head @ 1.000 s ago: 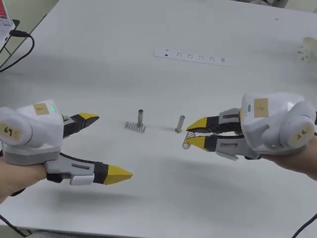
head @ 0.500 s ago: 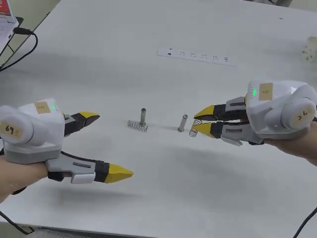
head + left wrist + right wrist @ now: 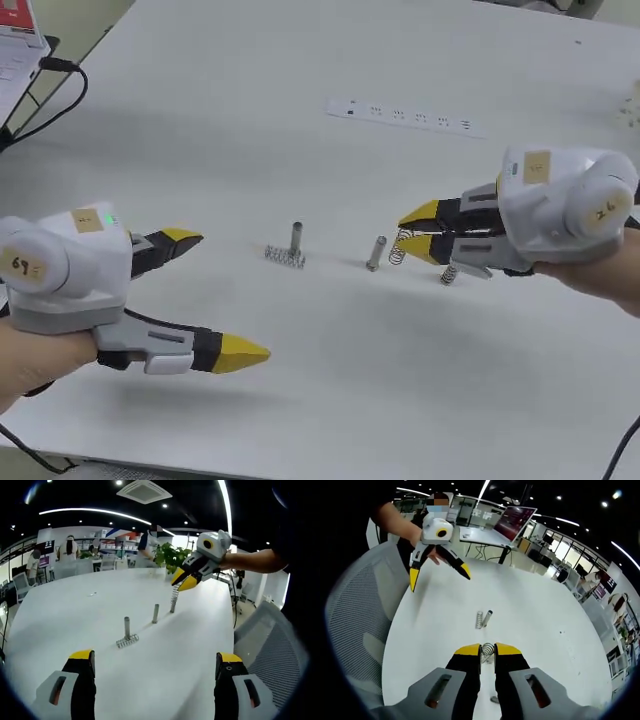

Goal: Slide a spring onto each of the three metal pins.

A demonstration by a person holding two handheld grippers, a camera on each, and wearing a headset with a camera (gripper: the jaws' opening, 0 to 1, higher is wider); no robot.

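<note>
Head view, nearest you: your left gripper (image 3: 213, 295), white-bodied with yellow-tipped jaws, hung low over the white workbench (image 3: 330, 400). Its jaws were wide apart with nothing between them, likely parked aside while the other hand worked.

Beyond it, a short grey metal pin (image 3: 296, 236) stood upright. A small coiled wire spring (image 3: 284, 257) lay on its side against the pin's base, not threaded on. To the right, a second grey metal pin (image 3: 376, 252) stood bare, leaning slightly.

Your right gripper (image 3: 412, 234) had its jaws pinched together on a second coiled wire spring (image 3: 397, 248), which hung just beside that bare pin. I judge you gripped it by the upper coils so the lower end was free to drop over the pin. A small metal piece (image 3: 447, 274) lay under that gripper, too small to tell pin from spring.

The bench around the pins was bare, giving you room on every side. Farther off lay a white power strip (image 3: 400, 117). At the far left edge sat a laptop (image 3: 14, 40) with a black cable (image 3: 55, 95), both well apart from the work.
</note>
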